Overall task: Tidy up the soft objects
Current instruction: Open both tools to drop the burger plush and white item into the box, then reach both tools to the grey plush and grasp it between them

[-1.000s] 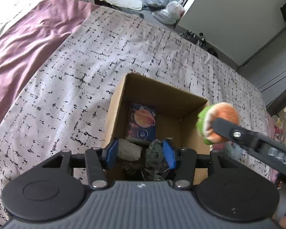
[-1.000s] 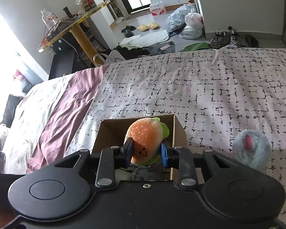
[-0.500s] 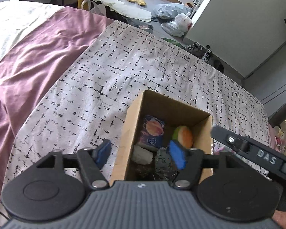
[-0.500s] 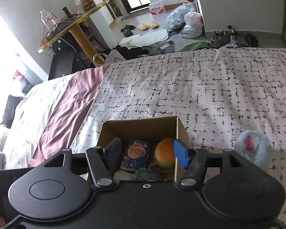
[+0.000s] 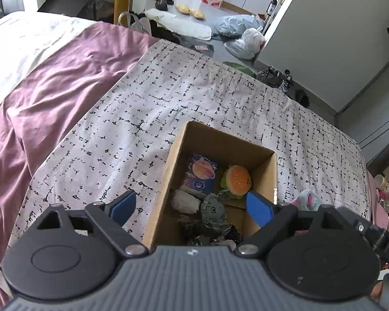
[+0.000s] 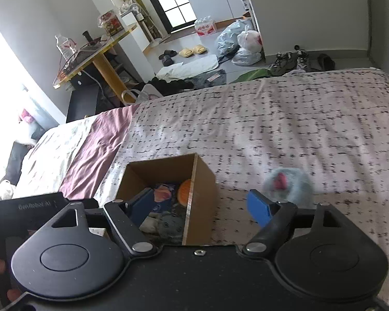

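The cardboard box point(image 5: 168, 181) stood on the patterned bedspread point(image 5: 168, 98). Inside it lay the burger toy point(image 5: 238, 181), a printed packet point(image 5: 201, 172) and other soft items. The left gripper point(image 5: 192, 206) hung over the box; its jaws had just been opening and stood apart, holding nothing. The right gripper point(image 6: 199, 204) was likewise spread and empty. A fluffy blue toy point(image 6: 287, 185) lay on the bedspread beside the box.

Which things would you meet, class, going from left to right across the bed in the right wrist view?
Purple sheet → cardboard box → fluffy blue toy, which lies on the patterned blanket beside the box.
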### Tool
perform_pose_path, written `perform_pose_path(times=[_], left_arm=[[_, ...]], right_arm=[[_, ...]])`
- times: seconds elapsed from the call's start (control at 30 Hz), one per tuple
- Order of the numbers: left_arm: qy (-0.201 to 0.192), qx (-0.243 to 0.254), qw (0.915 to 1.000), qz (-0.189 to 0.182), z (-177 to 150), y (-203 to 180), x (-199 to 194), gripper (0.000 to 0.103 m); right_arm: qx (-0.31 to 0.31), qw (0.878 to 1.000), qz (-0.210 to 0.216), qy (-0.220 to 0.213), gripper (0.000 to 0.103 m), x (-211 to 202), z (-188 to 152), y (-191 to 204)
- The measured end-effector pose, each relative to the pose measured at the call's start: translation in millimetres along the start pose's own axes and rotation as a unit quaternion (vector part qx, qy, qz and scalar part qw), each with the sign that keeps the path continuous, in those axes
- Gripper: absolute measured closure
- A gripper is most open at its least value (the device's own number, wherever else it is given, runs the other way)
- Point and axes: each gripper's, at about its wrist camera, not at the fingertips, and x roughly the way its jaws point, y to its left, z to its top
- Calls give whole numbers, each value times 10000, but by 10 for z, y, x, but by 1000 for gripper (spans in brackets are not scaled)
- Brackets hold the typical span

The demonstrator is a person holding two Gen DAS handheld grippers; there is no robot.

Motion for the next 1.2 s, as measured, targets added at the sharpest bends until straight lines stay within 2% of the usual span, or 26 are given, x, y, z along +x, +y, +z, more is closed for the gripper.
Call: perform_pose_path(times=[0.1,0.17,0.37,0.53,0.7,0.9,1.07,1.2], left_arm=[[-62,47,10000,-11,-53,-92,-51,8],[-105,107,9999,4,-93,-169,-81,3],[-118,281,9995,-24,-187,-396,-122,2],[-280,688,9972,58,-266,-679,-170,2],[-275,835,9961,-38,-324,-886,-154,2],[-316,985,9946,15,-348,-1115,-94,3],[-413,1051,9935,-112,-353,-1274,-48,5],[-383,1107,9930,-157,-348,-1419,56,5]], right_arm=[[33,10000,-9,-10,25,-75,-58,-125],[67,10000,-27,-25,25,-124,-95,-205],[233,9996,-60,-113,25,-252,-171,-443],[399,9990,-100,-173,25,-325,-207,-629],[512,9984,-154,-176,25,-355,-234,-808],[814,9964,-80,-208,30,-335,-245,-1042],[1058,9943,85,-122,38,-259,-259,-1205],[1233,9921,191,-97,39,-187,-259,-1315]])
